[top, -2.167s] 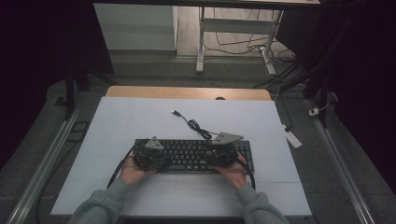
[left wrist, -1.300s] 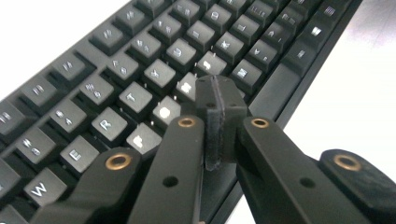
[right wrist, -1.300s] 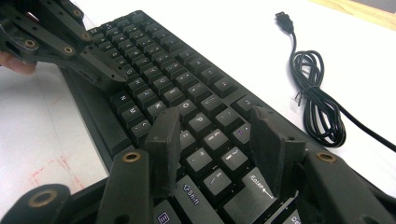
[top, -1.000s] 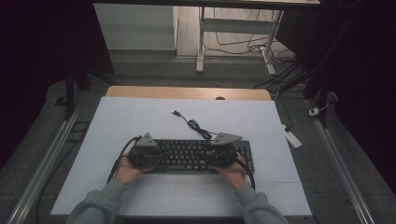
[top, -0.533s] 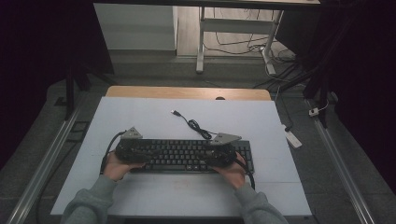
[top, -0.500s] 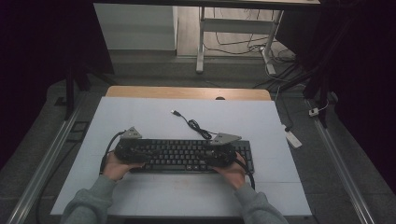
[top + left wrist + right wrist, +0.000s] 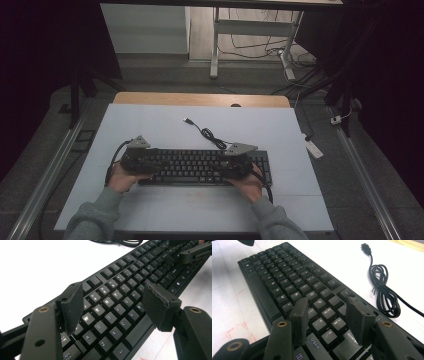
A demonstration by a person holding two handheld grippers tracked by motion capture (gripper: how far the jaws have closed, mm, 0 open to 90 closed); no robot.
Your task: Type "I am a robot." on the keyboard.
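- The left gripper (image 7: pixel 134 160) has slid out to the keyboard's (image 7: pixel 200 167) left end, jaws just opened wide over the keys, gripping nothing
- The right gripper (image 7: pixel 235 165) hovers half-spread above the Enter side
- The keyboard lies flat, mid-table (image 7: pixel 150 125), seemingly let go

A dim lab or recording workspace: a white-topped surface (image 7: pixel 150 125) flanked by metal rails (image 7: pixel 45 175), cables (image 7: pixel 250 47) strewn across the floor beyond it, a desk frame (image 7: pixel 216 40) behind, and dark curtaining on both sides.
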